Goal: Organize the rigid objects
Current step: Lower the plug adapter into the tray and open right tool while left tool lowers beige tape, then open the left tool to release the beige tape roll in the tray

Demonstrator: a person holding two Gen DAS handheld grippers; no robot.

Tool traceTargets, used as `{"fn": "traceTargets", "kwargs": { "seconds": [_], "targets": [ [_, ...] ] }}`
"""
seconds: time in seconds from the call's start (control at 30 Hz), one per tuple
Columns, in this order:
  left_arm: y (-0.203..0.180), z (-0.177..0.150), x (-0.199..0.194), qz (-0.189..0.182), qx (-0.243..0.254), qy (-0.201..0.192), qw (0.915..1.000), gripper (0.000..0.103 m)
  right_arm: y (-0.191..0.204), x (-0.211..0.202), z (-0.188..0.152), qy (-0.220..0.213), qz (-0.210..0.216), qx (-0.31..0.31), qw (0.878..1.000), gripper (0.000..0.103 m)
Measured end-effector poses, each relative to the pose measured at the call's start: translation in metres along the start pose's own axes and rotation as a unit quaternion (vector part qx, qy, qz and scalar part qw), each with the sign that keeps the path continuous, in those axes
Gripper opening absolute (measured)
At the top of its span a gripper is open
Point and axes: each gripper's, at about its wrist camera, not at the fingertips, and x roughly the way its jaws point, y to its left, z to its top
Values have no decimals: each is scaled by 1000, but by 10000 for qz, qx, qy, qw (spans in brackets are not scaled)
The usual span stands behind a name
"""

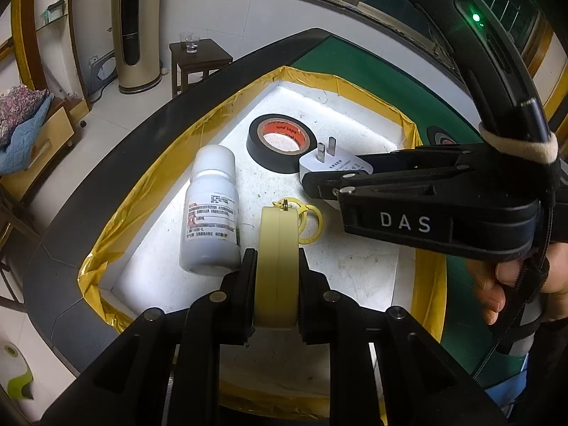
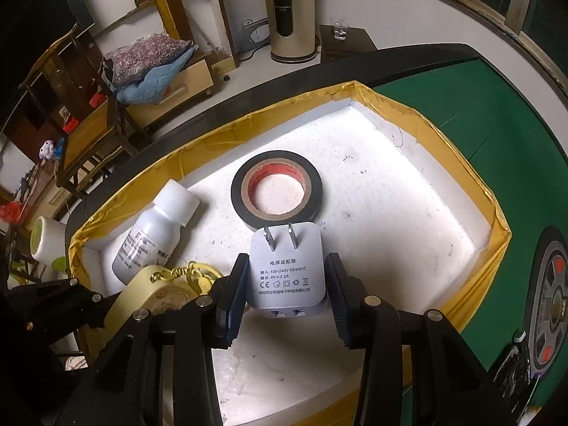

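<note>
A white foam tray (image 1: 358,277) edged in gold tape holds a black tape roll (image 1: 282,142) and a white bottle (image 1: 211,213) lying on its side. My left gripper (image 1: 277,259) is shut on a pale yellow disc-shaped tape measure (image 1: 277,284), held on edge over the tray, its yellow keyring (image 1: 309,220) touching the floor. My right gripper (image 2: 286,264) is shut on a white power adapter (image 2: 287,277), prongs pointing away, just in front of the tape roll (image 2: 277,191). The right wrist view also shows the bottle (image 2: 156,234) and tape measure (image 2: 156,301) at left.
The tray sits on a green mat (image 2: 479,106) on a table with a black rim (image 1: 142,131). A person's hand (image 1: 497,284) holds the right gripper's handle. Beyond the table stand a small wooden table (image 1: 198,56) with cups and a tower fan (image 1: 136,28).
</note>
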Motion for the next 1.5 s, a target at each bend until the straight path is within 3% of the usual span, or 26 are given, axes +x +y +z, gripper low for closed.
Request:
{"fn": "traceTargets", "kwargs": {
  "seconds": [0.37,0.53,0.87,1.1,1.2,1.27,1.33,1.5],
  "targets": [
    [-3,-3,-1,64,24,-67,10000,17,-7,-1,-14,-26,-37,88,10000,39],
    [-4,-4,-3,99,5,-119,9999,17,-8,-6,-18,-6,-87,85,9999,43],
    [-6,-7,-4,196,-31,-144,9997,19,-11,-64,-43,-746,-93,151,9971,55],
    [-16,-8,-5,237,83,-114,9996,46,-14,-81,-56,-1023,-68,340,9942,61],
    [-18,-8,-8,238,43,-92,9997,51,-16,-88,-67,-1105,-5,420,9930,64],
    [-17,-7,-12,190,-30,-63,9998,55,-16,-94,-82,-1202,-13,502,9915,71],
    [-14,-6,-16,125,-103,-25,9999,65,-22,-99,-98,-1297,-1,630,9896,73],
    [-14,-9,-26,65,-148,91,9998,65,-46,-108,-150,-1270,64,1134,9854,80]
  ]
}}
